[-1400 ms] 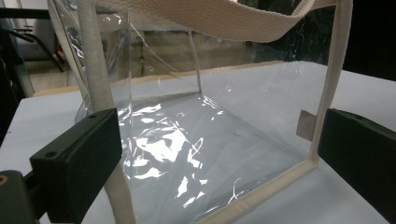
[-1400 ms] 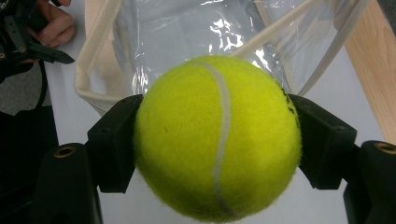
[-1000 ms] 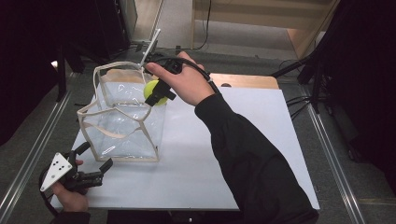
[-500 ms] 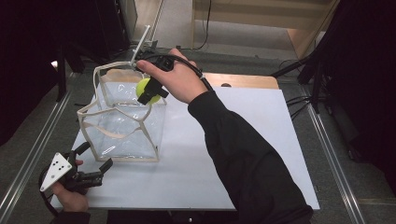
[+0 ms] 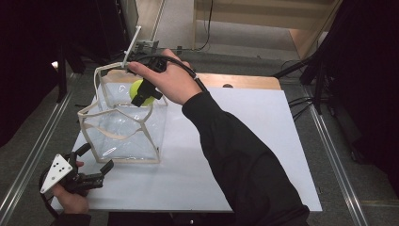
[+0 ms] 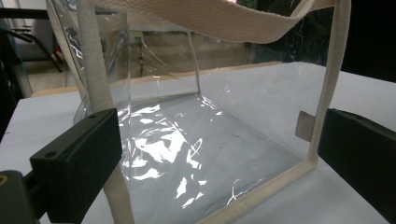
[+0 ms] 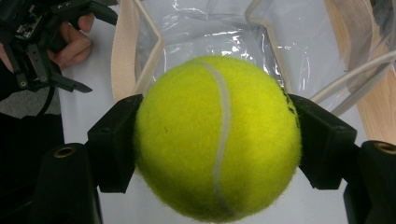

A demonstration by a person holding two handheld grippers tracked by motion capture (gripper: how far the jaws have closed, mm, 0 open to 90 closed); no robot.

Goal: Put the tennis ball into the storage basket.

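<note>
Right tool [image 5: 143, 95] clamps the ball [image 7: 217, 135] directly above the bag [image 5: 123, 134] mouth — left tool [image 5: 91, 165] wide, idle beside it.

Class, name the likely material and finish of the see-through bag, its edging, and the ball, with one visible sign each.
Clear bag: probably glossy plastic film; it creases and throws bright glare. Edging strap: seemingly woven cream webbing, matte, with a visible weave. Tennis ball: fuzzy yellow-green felt, with a pale curved seam.
</note>
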